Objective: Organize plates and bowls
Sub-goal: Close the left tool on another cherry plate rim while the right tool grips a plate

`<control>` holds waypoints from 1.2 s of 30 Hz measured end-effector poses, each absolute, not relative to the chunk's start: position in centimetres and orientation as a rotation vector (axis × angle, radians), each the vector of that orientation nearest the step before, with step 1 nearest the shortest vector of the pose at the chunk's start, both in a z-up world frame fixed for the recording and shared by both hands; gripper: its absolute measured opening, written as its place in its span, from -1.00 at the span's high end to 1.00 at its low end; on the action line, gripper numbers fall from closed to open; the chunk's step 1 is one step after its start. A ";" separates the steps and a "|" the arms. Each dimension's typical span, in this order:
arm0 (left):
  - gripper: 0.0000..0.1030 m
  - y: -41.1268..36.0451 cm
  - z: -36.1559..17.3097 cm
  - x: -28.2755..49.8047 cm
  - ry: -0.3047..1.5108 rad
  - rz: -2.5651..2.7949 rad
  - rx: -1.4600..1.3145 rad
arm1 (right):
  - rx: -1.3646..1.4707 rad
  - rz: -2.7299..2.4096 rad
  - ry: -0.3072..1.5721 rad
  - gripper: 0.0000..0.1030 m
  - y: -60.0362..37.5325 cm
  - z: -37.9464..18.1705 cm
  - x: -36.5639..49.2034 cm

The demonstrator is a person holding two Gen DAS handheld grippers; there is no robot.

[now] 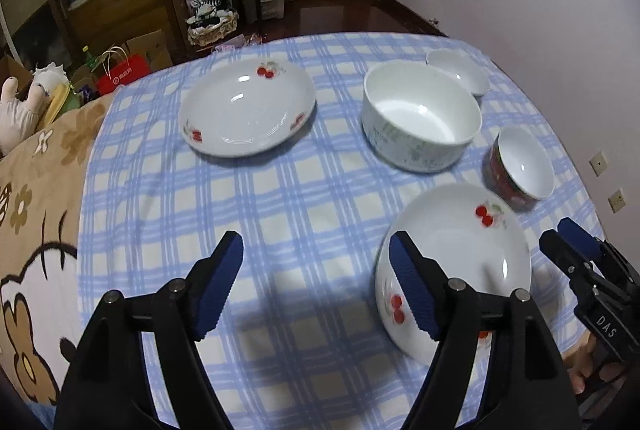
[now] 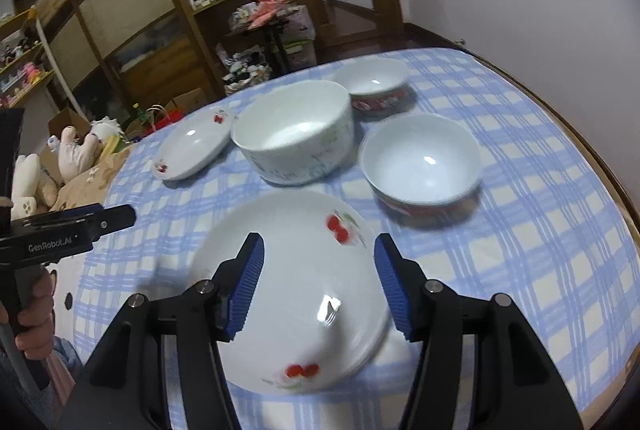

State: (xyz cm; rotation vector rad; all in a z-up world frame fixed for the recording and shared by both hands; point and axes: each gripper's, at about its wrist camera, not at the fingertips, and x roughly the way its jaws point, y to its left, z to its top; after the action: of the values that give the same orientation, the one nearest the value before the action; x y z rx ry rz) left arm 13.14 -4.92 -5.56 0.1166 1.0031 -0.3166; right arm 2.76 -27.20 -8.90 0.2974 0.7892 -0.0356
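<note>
I am working over a blue checked cloth [image 1: 280, 189] on a table, cluttered wooden shelves [image 2: 160, 9] standing behind. My left gripper [image 1: 316, 286] is gaping wide, holding nothing; my right gripper [image 2: 320, 286] is hovering half open above the near cherry plate [image 2: 292, 294], gripping nothing. The far cherry plate [image 1: 248, 107], the big white bowl [image 1: 420, 121] and two red-sided bowls [image 2: 420, 165] are sitting apart, bare cloth lying between.

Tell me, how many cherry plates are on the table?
2. One cherry plate lies near, right under the right gripper's open jaws. The other sits far left, beside the big white bowl. None seems hidden.
</note>
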 end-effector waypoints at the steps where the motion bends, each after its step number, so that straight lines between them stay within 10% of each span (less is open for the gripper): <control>1: -0.52 -4.7 -5.0 13.5 0.989 -0.314 0.110 | 0.290 -0.029 0.782 -0.17 -27.0 -8.6 3.1; 11: -0.80 -1.3 -3.0 18.6 0.946 -0.206 0.110 | 0.223 0.012 0.743 -0.75 -25.0 -6.6 9.9; 36: -0.82 4.7 -10.0 33.0 1.062 -0.139 0.096 | 0.158 0.152 0.717 -0.77 -18.2 -7.8 25.6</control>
State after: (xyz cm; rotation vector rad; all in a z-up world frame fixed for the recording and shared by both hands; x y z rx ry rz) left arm 32.98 4.72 -10.02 0.0961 1.0624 -0.1388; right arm 25.59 -18.15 -7.76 0.1578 0.7168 0.1517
